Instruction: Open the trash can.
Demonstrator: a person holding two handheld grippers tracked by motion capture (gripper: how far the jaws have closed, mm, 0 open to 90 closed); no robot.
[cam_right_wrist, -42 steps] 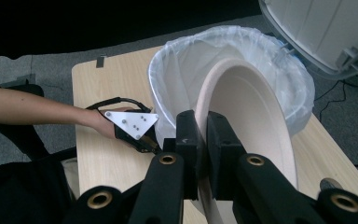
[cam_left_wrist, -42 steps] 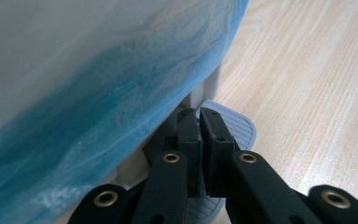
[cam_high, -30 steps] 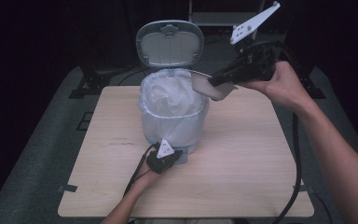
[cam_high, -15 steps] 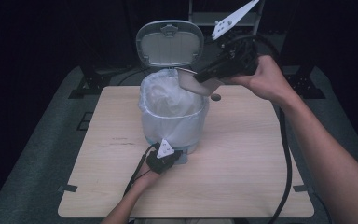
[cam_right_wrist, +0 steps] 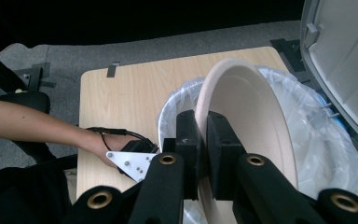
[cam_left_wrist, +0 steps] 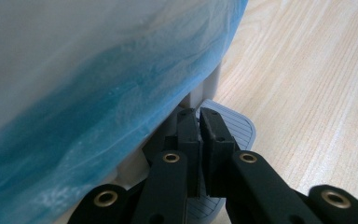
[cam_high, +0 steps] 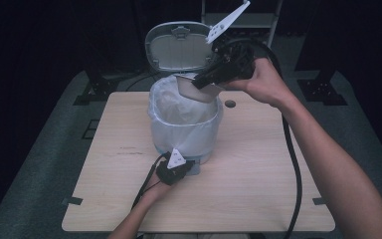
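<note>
the right gripper [cam_high: 197, 83] is clamped on the rim of a tan bowl [cam_high: 195, 88], holding it tilted on edge at about 1 o'clock over the mouth of the lined bin [cam_high: 184, 130] — its hollow faces the lid [cam_high: 176, 46] propped up at 12 o'clock, and the bag opens straight below. the left gripper [cam_high: 178, 169], at the bin's 6 o'clock, has its jaws pressed together on the pedal [cam_left_wrist: 235, 128] — nothing between them — so the drop looks to be the right hand's job.
</note>
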